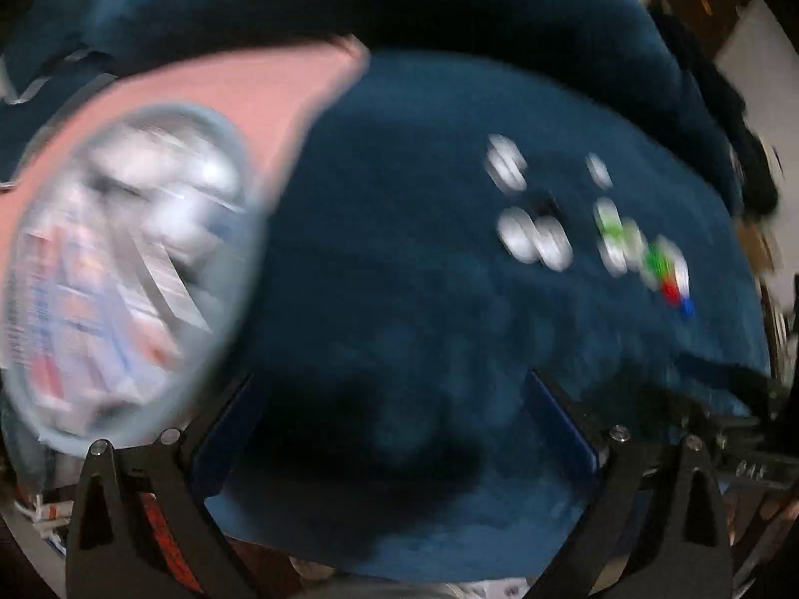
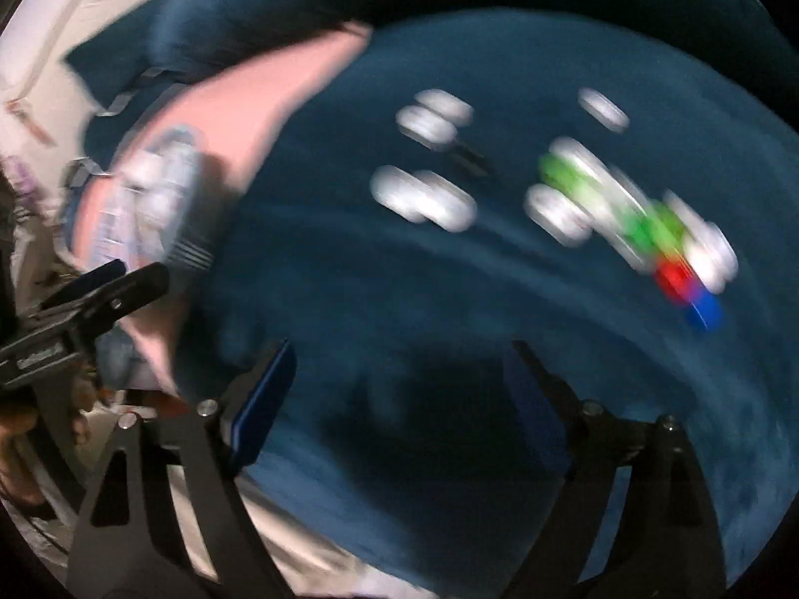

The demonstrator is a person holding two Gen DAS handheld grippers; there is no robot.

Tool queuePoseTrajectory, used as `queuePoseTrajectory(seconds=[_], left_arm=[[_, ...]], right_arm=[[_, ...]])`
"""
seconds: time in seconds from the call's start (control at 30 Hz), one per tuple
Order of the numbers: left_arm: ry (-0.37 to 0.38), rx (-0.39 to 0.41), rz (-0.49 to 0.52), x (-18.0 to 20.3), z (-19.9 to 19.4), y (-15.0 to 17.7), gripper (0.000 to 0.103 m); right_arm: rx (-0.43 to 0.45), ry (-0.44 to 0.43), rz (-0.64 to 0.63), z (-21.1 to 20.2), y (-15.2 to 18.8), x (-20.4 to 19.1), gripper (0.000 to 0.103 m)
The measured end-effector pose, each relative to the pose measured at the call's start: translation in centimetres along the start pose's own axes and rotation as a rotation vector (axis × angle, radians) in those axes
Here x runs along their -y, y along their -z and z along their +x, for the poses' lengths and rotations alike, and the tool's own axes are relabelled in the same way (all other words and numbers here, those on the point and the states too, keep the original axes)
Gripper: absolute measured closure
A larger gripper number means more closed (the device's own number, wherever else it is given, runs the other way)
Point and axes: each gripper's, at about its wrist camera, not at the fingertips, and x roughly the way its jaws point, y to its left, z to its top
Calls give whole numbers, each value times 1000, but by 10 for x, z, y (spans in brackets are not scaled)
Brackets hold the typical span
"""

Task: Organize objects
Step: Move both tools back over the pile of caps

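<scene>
Blue velvety couch under both grippers; fingers spread, empty; pink cloth at left.

White pieces: smeared by motion blur in both views; shape and count unclear.
Coloured pieces: green, red and blue streaks, perhaps toy blocks.
Clear bag: contents blurred, print unreadable, left side cut by the frame.
Left gripper: only partly visible at the right view's edge.
</scene>
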Motion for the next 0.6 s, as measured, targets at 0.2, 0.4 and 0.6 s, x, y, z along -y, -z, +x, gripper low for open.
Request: queuePoseTrajectory(seconds=[0.2,0.4,0.6], left_arm=[[-1,-129,113,57,66,31,1],[-38,-100,104,60,83,32,0],[-71,-58,123,66,83,39,0]], right_arm=[[23,200,213,-1,34,84,14],[12,199,292,29,38,109,0],[47,292,272,53,43,103,0]])
